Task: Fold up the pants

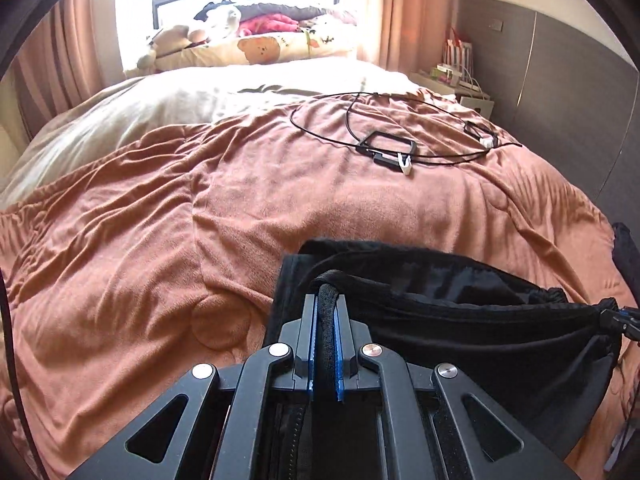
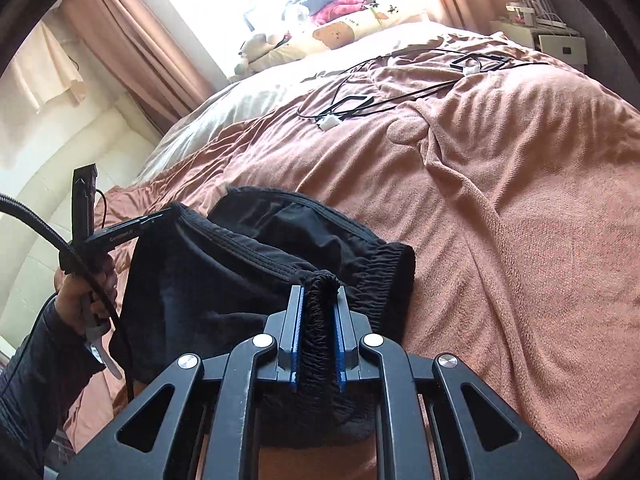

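Note:
The black pants (image 1: 460, 312) hang stretched between my two grippers above the near edge of the bed. My left gripper (image 1: 327, 300) is shut on a black hem or band of the pants. My right gripper (image 2: 319, 292) is shut on the gathered elastic waistband (image 2: 384, 264). In the right wrist view the pants (image 2: 208, 272) sag to the left toward my left gripper (image 2: 160, 216), held in a hand. In the left wrist view my right gripper (image 1: 624, 318) shows at the far right edge, pinching the fabric.
A rumpled salmon blanket (image 1: 280, 184) covers the bed. Black cables with two black frames (image 1: 388, 148) lie on it further back. A cream duvet (image 1: 160, 108), pillows and stuffed toys (image 1: 224, 28) are by the window. A nightstand (image 1: 452, 76) stands at right.

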`<act>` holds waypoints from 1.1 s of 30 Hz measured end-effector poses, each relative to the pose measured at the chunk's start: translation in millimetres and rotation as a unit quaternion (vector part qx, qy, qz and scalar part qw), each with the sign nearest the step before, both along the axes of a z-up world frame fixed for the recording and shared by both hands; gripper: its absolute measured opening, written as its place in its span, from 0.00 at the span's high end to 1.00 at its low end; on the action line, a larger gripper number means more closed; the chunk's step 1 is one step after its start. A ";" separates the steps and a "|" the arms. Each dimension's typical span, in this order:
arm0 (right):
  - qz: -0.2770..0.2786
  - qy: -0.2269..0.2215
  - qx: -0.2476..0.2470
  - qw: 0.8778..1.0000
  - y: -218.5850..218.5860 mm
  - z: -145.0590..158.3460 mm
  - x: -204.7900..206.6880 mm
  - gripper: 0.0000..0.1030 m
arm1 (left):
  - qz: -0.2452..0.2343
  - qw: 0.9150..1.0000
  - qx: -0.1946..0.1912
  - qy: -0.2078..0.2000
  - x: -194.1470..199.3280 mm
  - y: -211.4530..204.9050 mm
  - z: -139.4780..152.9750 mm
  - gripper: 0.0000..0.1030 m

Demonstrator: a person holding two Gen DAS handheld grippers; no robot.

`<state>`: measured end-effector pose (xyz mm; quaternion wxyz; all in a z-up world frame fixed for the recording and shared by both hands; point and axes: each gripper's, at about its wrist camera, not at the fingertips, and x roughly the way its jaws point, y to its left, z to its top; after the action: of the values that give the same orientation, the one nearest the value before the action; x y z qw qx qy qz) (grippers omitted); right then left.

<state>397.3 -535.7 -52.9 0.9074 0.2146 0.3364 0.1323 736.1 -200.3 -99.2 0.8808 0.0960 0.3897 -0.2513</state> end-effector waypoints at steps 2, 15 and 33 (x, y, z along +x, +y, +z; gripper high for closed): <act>-0.009 0.003 0.002 1.000 -1.2 -3.0 6.8 0.90 | 0.004 1.000 0.004 -0.001 7.0 -6.6 0.0 0.93; -0.049 0.034 0.010 0.998 -3.1 -12.2 51.9 0.90 | 0.011 1.000 0.023 0.015 53.4 -34.2 -25.8 0.93; -0.064 0.035 0.004 0.997 -9.4 -5.6 46.8 0.37 | 0.060 0.996 0.044 0.044 68.0 -26.2 -33.2 0.38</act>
<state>444.1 -545.1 -58.5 0.9010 0.2438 0.3525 0.0673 804.1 -226.6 -132.3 0.8714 0.0999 0.4436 -0.1843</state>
